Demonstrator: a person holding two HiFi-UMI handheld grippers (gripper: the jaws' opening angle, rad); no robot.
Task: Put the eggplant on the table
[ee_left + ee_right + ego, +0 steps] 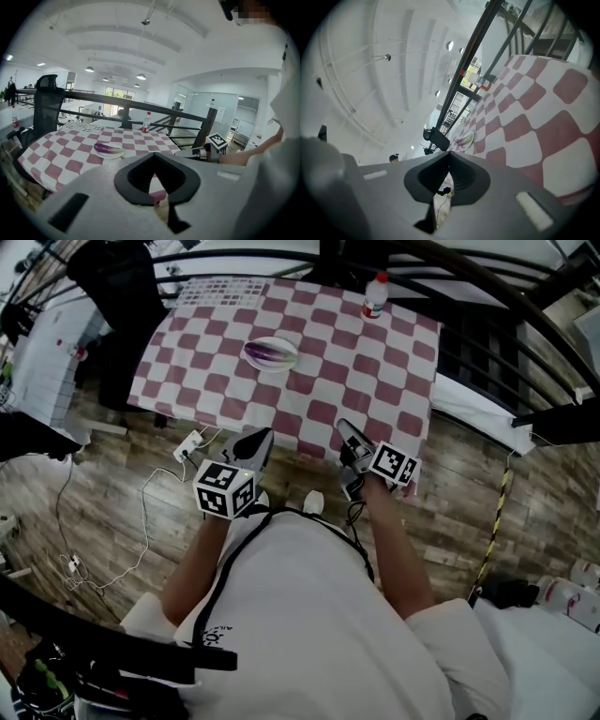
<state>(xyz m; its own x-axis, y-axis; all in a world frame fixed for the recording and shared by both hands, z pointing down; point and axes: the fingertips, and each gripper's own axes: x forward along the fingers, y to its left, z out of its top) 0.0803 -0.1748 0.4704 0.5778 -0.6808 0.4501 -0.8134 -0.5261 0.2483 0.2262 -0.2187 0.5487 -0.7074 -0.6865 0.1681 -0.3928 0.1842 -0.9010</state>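
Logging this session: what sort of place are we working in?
Probably an open-plan office mezzanine: a black railing beside the checkered table, an office chair, and glass partitions beyond.

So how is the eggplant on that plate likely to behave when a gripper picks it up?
The eggplant looks smooth-skinned, so it may slip between the jaws. Its long, rounded shape suggests it could roll once off the plate. It probably lifts stiffly, as one piece.
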